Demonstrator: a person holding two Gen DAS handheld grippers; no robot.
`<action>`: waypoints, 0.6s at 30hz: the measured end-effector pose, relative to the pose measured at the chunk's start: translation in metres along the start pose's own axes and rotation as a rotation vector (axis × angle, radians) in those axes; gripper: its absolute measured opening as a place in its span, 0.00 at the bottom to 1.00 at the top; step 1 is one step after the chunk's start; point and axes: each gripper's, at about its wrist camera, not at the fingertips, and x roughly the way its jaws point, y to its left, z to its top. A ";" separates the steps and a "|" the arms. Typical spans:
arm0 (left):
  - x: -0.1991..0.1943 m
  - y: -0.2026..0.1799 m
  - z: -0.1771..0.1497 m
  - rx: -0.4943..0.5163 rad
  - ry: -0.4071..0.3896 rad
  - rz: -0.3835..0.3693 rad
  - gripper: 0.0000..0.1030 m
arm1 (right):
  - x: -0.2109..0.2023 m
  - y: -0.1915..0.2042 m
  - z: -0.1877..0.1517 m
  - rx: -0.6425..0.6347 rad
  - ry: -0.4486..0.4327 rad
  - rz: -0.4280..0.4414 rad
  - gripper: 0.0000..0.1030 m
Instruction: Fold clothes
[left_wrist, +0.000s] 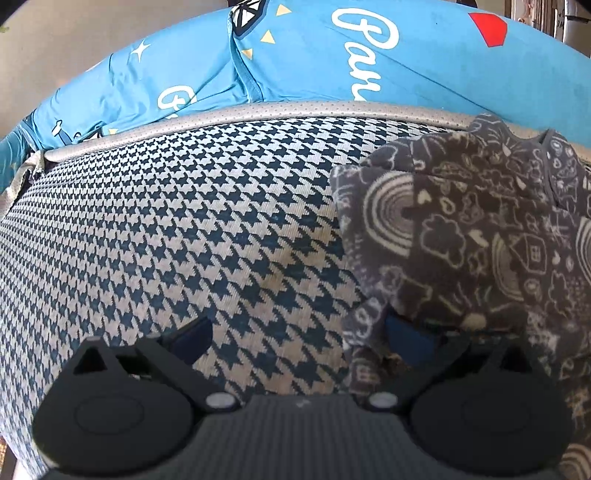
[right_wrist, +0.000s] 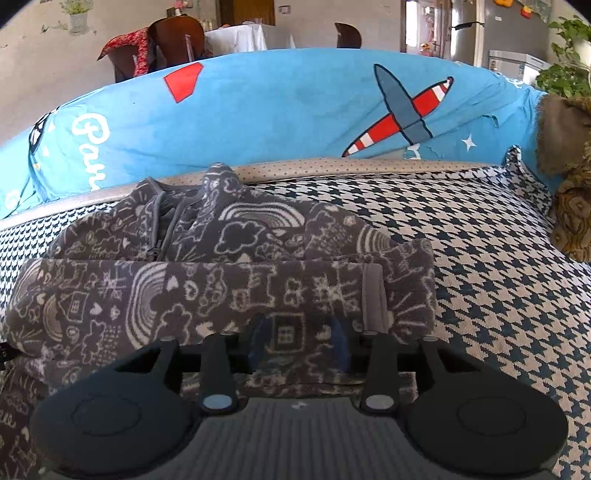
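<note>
Grey fleece: the right gripper (right_wrist: 299, 345) has its jaws partly spread, a fold of the printed fleece jacket (right_wrist: 221, 280) lying loose between them, seemingly let go to rest.
Left gripper (left_wrist: 299, 338): spread wide at the jacket's left edge, pinching nothing.
Jacket: lies bunched on the houndstooth cushion (right_wrist: 498, 266), zip facing up.
Blue airplane-print cover (right_wrist: 280, 110): behind the jacket.

A: What lettering can be read?
B: White script "Pan" on the blue cover (right_wrist: 258, 110), left of its red patch (right_wrist: 183, 81); the word runs out of sight below.
A: And from the left wrist?
B: The same "Pan" left of the red patch; further left, a partial white letter, illegible.
</note>
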 end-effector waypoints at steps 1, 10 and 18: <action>-0.003 -0.001 -0.001 0.000 -0.006 0.002 1.00 | -0.001 0.000 0.000 -0.003 -0.001 0.005 0.39; -0.050 -0.023 0.004 0.051 -0.213 0.001 1.00 | -0.022 -0.020 0.004 0.095 -0.051 0.077 0.42; -0.046 -0.037 0.013 0.094 -0.205 -0.035 1.00 | -0.034 -0.047 0.005 0.146 -0.076 0.034 0.43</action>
